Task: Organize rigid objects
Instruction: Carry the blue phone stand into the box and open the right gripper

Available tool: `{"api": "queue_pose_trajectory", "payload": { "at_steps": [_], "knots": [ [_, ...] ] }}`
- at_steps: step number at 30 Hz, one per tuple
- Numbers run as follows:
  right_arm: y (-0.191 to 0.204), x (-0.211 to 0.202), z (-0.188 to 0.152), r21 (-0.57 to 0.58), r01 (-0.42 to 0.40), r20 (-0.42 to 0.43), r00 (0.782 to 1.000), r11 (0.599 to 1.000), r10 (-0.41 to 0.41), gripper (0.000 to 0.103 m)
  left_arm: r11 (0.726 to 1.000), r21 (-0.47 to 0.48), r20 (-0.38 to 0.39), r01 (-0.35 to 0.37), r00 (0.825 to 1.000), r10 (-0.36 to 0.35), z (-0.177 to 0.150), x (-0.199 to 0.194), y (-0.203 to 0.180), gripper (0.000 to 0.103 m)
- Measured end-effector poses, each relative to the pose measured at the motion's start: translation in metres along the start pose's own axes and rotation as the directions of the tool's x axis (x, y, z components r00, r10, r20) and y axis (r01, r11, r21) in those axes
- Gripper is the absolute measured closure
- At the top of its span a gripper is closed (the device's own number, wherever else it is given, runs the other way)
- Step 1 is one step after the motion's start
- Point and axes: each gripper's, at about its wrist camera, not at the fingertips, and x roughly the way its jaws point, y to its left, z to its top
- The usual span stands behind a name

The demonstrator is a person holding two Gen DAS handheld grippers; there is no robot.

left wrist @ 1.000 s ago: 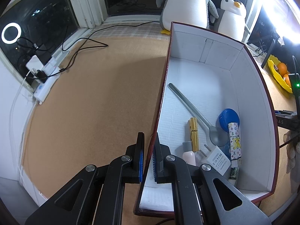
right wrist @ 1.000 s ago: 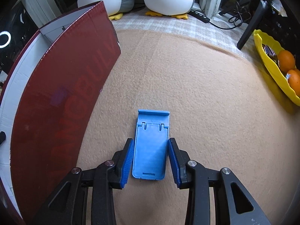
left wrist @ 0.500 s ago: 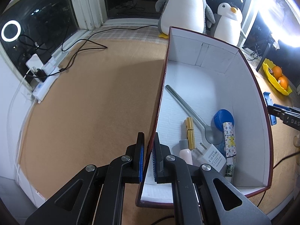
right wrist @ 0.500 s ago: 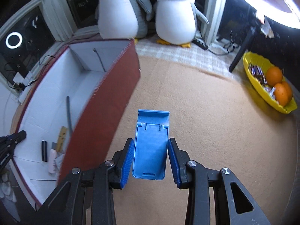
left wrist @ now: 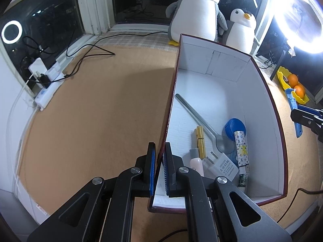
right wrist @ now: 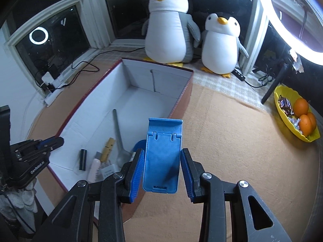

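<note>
1. The box [right wrist: 141,100] – dark red outside, white inside, long and open-topped – is sitting on the tan table [right wrist: 232,141] with its long axis running away from both cameras toward the penguins [right wrist: 171,24].
2. The left tool [left wrist: 159,167] is pinching the box's left wall near the close end, one pad outside and one inside, and looks to be steadying it.
3. The right tool [right wrist: 162,169] is gripping a blue stand [right wrist: 162,157] by its long sides, jaws at a narrow-to-middling spread, with the lipped end pointing forward.
4. The stand is hanging over the box's right wall near the close end. The open interior lies down and to the left of it, so the right hand is the nearer one for the drop – the stand's long axis is already lying roughly parallel to the box.
5. It is a flat, hard plastic slab with two slots near the lip.
6. A spoon [left wrist: 201,121], clothespin [left wrist: 199,137], charger [left wrist: 224,164] and tube [left wrist: 241,147] are crowding the near end of the box.
</note>
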Motion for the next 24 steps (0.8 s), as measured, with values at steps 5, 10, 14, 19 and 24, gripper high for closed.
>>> {"api": "queue_pose_trajectory", "payload": {
  "at_steps": [5, 10, 14, 19, 24],
  "knots": [
    [0.020, -0.001, 0.000, -0.026, -0.026, 0.001, 1.000, 0.999, 0.026, 0.070, 1.000, 0.003, 0.002, 0.004, 1.000, -0.004, -0.001, -0.001, 0.001, 0.097],
    [0.036, 0.001, -0.001, -0.047, -0.046, -0.003, 0.999, 0.998, 0.045, 0.070, 1.000, 0.006, 0.003, 0.006, 1.000, -0.006, -0.002, -0.002, 0.001, 0.097],
    [0.047, 0.004, -0.001, -0.064, -0.058, -0.009, 0.998, 0.996, 0.058, 0.070, 1.000, 0.005, 0.002, 0.007, 1.000, -0.007, -0.002, -0.002, 0.002, 0.097],
    [0.054, 0.008, 0.001, -0.079, -0.064, -0.013, 0.998, 0.995, 0.063, 0.070, 1.000, 0.002, 0.003, 0.008, 1.000, -0.008, -0.004, -0.003, 0.001, 0.097],
    [0.058, 0.013, 0.002, -0.087, -0.065, -0.021, 0.998, 0.994, 0.064, 0.070, 1.000, 0.000, 0.002, 0.008, 1.000, -0.008, -0.004, -0.003, 0.001, 0.097]
  ]
}}
